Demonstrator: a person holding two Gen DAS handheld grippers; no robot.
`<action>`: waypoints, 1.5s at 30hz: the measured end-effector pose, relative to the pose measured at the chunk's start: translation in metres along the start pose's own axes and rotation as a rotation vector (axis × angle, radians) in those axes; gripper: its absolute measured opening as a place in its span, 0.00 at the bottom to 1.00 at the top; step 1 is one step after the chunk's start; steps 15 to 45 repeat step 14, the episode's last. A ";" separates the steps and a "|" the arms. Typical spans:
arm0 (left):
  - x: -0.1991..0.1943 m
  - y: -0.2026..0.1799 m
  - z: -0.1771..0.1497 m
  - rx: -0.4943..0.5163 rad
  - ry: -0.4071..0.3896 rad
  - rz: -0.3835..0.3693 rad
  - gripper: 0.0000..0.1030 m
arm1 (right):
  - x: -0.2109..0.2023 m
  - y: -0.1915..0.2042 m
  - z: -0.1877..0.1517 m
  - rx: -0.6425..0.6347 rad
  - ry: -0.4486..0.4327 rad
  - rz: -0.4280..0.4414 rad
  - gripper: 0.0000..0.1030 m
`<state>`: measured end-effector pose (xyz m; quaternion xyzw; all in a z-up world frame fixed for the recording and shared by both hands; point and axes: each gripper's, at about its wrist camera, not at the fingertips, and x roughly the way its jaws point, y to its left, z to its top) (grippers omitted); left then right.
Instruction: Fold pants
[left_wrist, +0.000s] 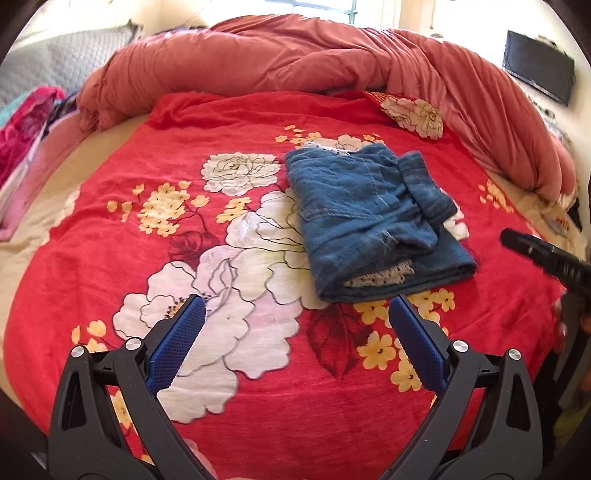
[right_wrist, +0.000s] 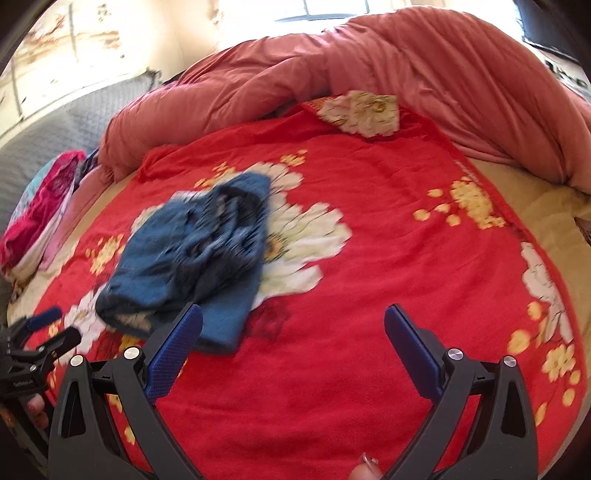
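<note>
Left claw and right claw spread wide above folded pants; both empty

Daylit, bright, fisheye both views.
Window at top blown out white; wall beside it washed. Left wrist view sharp; right wrist view motion-blurred, pants smeared. Strong barrel curvature, dark vignette corners. Shadows soft, faint.
</note>
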<state>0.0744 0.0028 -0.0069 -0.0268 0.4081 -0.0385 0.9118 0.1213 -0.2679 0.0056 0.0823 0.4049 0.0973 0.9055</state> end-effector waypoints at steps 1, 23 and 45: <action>-0.003 0.012 0.006 -0.015 -0.008 -0.008 0.91 | -0.001 -0.010 0.007 0.014 -0.003 -0.011 0.95; 0.126 0.241 0.079 -0.232 0.253 0.468 0.92 | 0.082 -0.245 0.076 0.184 0.199 -0.542 0.95; 0.126 0.241 0.079 -0.232 0.253 0.468 0.92 | 0.082 -0.245 0.076 0.184 0.199 -0.542 0.95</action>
